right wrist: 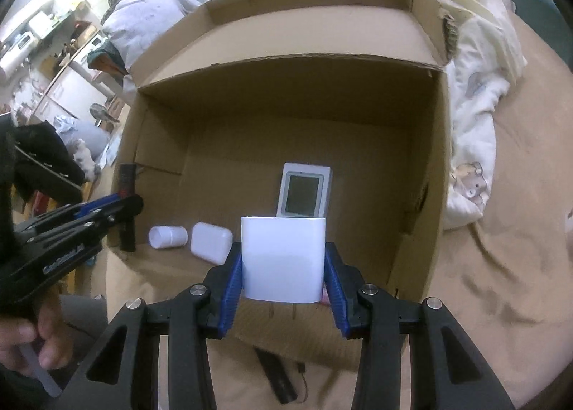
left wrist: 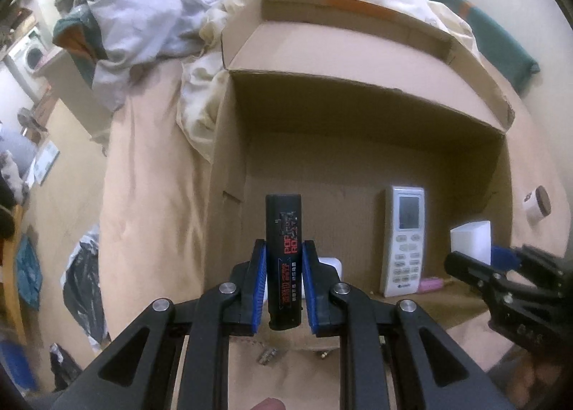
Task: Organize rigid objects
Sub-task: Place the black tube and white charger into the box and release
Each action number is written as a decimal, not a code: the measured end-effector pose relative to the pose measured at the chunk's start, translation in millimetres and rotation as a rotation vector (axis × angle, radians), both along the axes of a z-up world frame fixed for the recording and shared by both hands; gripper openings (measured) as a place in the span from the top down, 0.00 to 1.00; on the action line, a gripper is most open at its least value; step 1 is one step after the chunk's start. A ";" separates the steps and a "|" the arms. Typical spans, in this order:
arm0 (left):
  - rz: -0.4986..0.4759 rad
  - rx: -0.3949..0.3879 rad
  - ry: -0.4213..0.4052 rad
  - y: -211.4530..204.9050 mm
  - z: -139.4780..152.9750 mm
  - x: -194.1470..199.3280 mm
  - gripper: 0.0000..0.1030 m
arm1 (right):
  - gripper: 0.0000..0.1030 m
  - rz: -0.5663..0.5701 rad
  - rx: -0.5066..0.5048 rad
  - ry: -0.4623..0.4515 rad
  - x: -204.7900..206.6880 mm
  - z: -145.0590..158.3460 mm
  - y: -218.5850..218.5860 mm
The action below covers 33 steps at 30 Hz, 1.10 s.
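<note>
Left gripper [left wrist: 284, 279]: blue-padded fingers [left wrist: 258, 288] clamped on a slim black stick-shaped tube with red lettering [left wrist: 283, 263]. The tube stands upright between the pads, its top well above the fingertips, held at the near left corner of the box opening.

Right gripper [right wrist: 283, 268]: blue pads [right wrist: 232, 277] closed on both sides of a white rounded-rectangular plastic block with two metal prongs at its bottom [right wrist: 283, 259]. The block is held over the near edge of the box and hides the lower part of what lies behind it.

Open brown cardboard box [right wrist: 286, 95], lying on its side on a tan bedsheet [right wrist: 501, 284] with the mouth toward the cameras and the top flap [right wrist: 311, 37] folded up and back.

Inside on the box floor:
- white air-conditioner remote with grey screen [right wrist: 304, 191], flat near the middle, directly behind the held block.
- small white cylindrical bottle [right wrist: 168, 237], on its side, near left.
- white rounded case [right wrist: 211, 242], just beside the bottle.
- small pink item [left wrist: 433, 284], partly hidden, near the remote's lower end.

Outside the box: a white jar with a brown lid [left wrist: 537, 204] on the sheet at its right; a black bar-shaped object [right wrist: 275, 377] and a small metal piece [left wrist: 266, 355] on the sheet in front. Crumpled pale bedding [left wrist: 143, 9] is heaped behind and beside the box. A hand [right wrist: 32, 342] grips the left gripper's handle.
</note>
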<state>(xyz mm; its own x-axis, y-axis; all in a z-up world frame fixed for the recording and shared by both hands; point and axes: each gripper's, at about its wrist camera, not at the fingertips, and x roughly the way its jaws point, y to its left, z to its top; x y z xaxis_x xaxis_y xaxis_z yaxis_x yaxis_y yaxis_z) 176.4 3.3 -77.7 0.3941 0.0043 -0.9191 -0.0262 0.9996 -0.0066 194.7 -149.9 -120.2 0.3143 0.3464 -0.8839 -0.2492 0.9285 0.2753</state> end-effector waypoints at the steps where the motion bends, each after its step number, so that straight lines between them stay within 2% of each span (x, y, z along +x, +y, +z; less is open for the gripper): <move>1: -0.006 0.008 0.004 -0.5 -2.5 0.4 0.84 | 0.56 0.000 -0.008 0.006 0.6 -2.7 1.8; 6: -0.019 0.057 0.046 0.8 -24.0 5.7 0.84 | 0.56 0.010 -0.035 0.033 1.8 -14.3 8.9; 10: -0.019 0.102 0.045 0.2 -30.5 8.8 0.83 | 0.56 0.000 -0.064 0.055 4.2 -20.6 9.5; 15: -0.033 0.129 0.061 -5.3 -35.9 8.9 0.83 | 0.56 0.021 -0.084 0.042 -0.8 -19.7 12.4; 24: -0.034 0.102 0.058 0.4 -38.4 10.4 0.83 | 0.56 0.013 -0.076 0.061 1.7 -20.6 9.0; 25: -0.035 0.101 0.056 0.7 -37.7 10.3 0.81 | 0.55 0.017 -0.072 0.062 1.7 -19.7 9.0; 27: -0.045 0.096 0.050 -1.6 -34.3 9.6 0.56 | 0.52 0.020 -0.050 0.046 1.6 -13.2 8.1; 28: -0.061 0.063 0.047 -2.8 -33.1 8.8 0.40 | 0.43 0.018 -0.042 0.035 0.3 -8.7 2.3; 29: -0.074 0.036 0.043 -5.3 -31.3 8.1 0.29 | 0.34 0.014 -0.032 0.021 0.3 -4.3 0.4; 31: -0.094 0.056 0.026 -12.9 -27.7 5.3 0.21 | 0.25 0.000 -0.009 -0.007 0.9 4.0 -4.3; 33: -0.115 0.114 0.002 -21.5 -25.2 2.9 0.19 | 0.14 -0.016 0.016 -0.028 2.1 10.1 -8.6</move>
<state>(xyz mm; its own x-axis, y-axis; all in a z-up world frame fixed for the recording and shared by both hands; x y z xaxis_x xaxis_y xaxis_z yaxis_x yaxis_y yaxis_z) 179.2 -18.2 -102.9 0.3965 0.0632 -0.9158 0.0890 0.9903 0.1069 196.7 -158.4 -110.2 0.3443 0.3548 -0.8692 -0.2424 0.9280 0.2828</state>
